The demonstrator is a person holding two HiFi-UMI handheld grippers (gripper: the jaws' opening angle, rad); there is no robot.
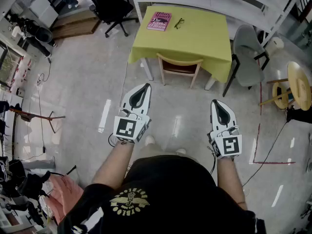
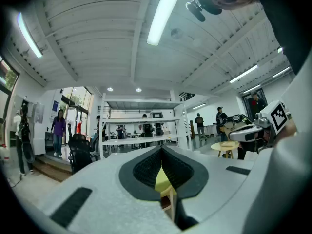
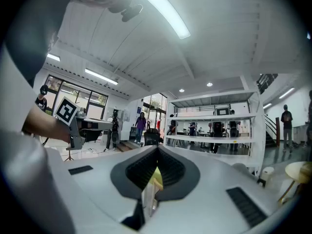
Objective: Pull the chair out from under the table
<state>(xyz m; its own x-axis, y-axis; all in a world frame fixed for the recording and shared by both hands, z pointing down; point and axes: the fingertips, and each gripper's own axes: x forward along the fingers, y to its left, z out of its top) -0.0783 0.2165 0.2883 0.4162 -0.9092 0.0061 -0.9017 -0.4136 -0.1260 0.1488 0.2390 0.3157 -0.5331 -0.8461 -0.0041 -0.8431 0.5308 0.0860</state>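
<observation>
We make out print on the cover of the pink book (image 1: 159, 21) lying on the yellow worktop (image 1: 204, 38) at the upper centre of the head view. Its top line looks like "Hilary Mantel"; the title beneath is too small for us. The yellow emblem (image 1: 129, 201) on the black shirt (image 1: 170, 189) carries lettering we cannot read.

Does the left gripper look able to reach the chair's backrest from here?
Likely yes: only bare floor lies between the left gripper and the exposed backrest of the chair. Its shut jaws must open first.
</observation>
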